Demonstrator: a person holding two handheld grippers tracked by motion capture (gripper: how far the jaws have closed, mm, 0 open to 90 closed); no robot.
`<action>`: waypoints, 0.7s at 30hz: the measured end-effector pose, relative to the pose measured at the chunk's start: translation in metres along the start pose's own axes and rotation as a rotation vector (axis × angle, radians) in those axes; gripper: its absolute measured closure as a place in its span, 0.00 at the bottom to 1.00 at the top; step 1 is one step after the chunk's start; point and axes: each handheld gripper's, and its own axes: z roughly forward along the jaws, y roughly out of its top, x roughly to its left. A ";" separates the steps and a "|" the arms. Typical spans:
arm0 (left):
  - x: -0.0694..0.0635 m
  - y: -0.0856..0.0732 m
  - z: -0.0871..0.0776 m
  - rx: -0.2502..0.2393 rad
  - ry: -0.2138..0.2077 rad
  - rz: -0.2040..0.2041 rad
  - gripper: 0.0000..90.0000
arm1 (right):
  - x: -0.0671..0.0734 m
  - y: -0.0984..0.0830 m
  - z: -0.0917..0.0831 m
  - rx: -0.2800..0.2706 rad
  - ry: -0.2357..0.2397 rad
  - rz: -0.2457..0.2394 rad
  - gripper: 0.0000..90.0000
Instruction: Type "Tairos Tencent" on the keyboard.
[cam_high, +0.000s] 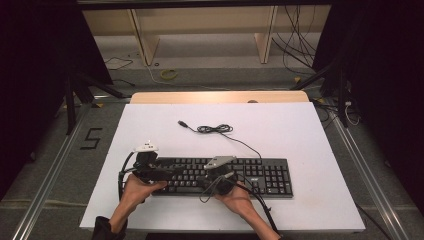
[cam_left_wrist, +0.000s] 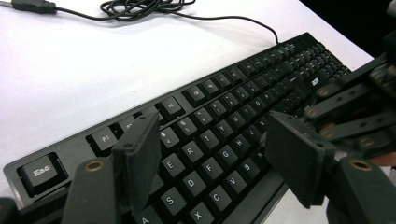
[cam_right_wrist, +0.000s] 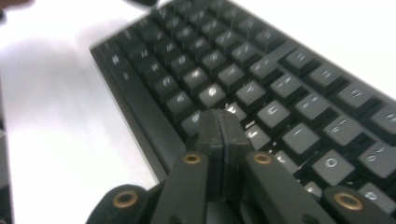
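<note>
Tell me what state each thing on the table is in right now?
Keyboard: flat on the table, not plugged in.
Cable: partly coiled behind the keyboard, plug lying loose.
Left gripper: open, jaws wide apart above the letter keys, holding nothing.
Right gripper: shut, pads pressed together, tip down at the keys.

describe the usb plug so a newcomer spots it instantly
Start at the white table and find the black keyboard near its front edge. Its cable runs back to a small coil; beyond that, the USB plug is the flat-lying loose end.
</note>
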 end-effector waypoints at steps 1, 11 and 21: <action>0.000 0.000 0.000 -0.002 0.001 -0.001 0.39 | -0.001 0.001 -0.002 -0.015 0.000 -0.006 0.97; 0.000 0.001 0.000 -0.010 0.003 0.004 0.39 | -0.011 -0.003 -0.024 -0.070 -0.004 0.025 0.90; -0.001 0.002 0.002 -0.005 0.008 0.016 0.39 | -0.018 -0.006 -0.039 -0.101 -0.005 0.045 0.83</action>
